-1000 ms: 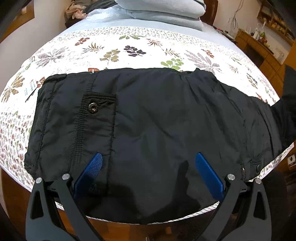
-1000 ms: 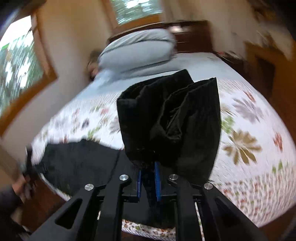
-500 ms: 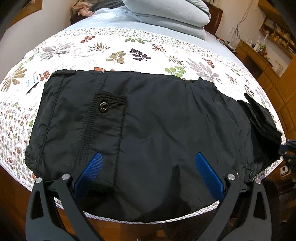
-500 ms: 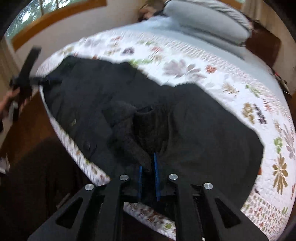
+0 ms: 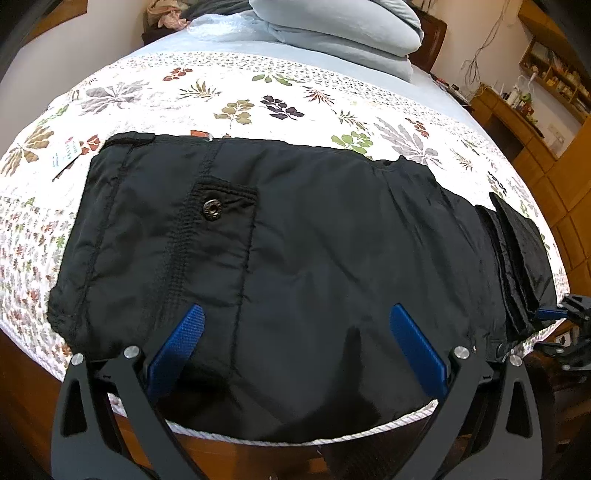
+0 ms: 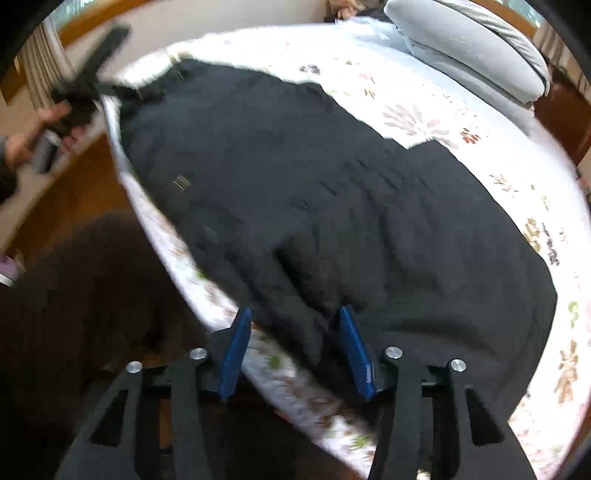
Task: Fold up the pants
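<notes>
Black pants lie folded across the near edge of the bed, snap pocket up, waistband to the left. The leg ends are doubled back on the right side. My left gripper is open and empty, hovering over the near hem. My right gripper is open at the folded end of the pants, fabric between its blue fingers but not clamped. It also shows in the left wrist view at the right edge.
The bed has a floral quilt and grey pillows stacked at the head. A paper tag lies left of the waistband. Wooden bed frame and cabinets to the right.
My right gripper carried the leg ends over, laid them on the pants, then opened and let go. The left gripper stayed open and shifted slightly.
</notes>
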`<state>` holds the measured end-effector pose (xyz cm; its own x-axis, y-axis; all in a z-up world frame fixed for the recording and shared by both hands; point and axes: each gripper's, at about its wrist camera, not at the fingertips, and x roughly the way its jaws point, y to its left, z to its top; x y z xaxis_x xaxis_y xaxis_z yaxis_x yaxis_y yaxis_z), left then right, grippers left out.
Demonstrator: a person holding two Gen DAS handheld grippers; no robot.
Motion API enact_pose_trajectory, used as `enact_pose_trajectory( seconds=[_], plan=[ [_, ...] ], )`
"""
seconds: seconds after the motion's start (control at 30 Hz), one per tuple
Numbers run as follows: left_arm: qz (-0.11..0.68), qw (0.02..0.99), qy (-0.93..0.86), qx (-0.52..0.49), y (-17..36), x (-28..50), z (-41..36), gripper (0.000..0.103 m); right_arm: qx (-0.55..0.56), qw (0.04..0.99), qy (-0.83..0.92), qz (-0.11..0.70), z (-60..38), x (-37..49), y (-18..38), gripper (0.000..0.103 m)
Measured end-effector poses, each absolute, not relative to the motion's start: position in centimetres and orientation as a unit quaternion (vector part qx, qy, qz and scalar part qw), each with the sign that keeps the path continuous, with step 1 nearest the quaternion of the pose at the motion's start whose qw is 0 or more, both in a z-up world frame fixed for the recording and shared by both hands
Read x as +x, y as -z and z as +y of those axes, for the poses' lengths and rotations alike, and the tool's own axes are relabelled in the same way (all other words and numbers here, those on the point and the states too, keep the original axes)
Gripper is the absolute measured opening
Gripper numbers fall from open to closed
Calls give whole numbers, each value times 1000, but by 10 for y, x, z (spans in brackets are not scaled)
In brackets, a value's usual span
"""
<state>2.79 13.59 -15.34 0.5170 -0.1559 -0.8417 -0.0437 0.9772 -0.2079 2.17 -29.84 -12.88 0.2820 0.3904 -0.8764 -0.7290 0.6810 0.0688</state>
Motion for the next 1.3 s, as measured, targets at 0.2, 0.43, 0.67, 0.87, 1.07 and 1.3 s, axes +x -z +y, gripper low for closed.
enact_pose_trajectory(
  seconds=[0.2, 0.43, 0.67, 0.87, 1.07, 1.3],
  plan=[
    [485, 867, 31, -111, 151, 21, 141, 101, -156, 811, -333, 455, -309, 29, 117, 58],
    [483, 868, 32, -114, 149, 17, 142, 101, -200, 806, -309, 464, -292, 45, 146, 31],
    [485, 867, 28, -107, 147, 12, 145, 101, -165, 811, -342, 445, -301, 42, 126, 13],
    [484, 867, 22, -120, 151, 9, 152, 101, -172, 797, -379, 438, -292, 30, 120, 13],
    [485, 866, 20, -121, 150, 9, 152, 101, -170, 778, -371, 478, -288, 41, 158, 15],
    [494, 858, 14, -137, 146, -18, 170, 101, -144, 784, -386, 464, -296, 30, 135, 45]
  ],
)
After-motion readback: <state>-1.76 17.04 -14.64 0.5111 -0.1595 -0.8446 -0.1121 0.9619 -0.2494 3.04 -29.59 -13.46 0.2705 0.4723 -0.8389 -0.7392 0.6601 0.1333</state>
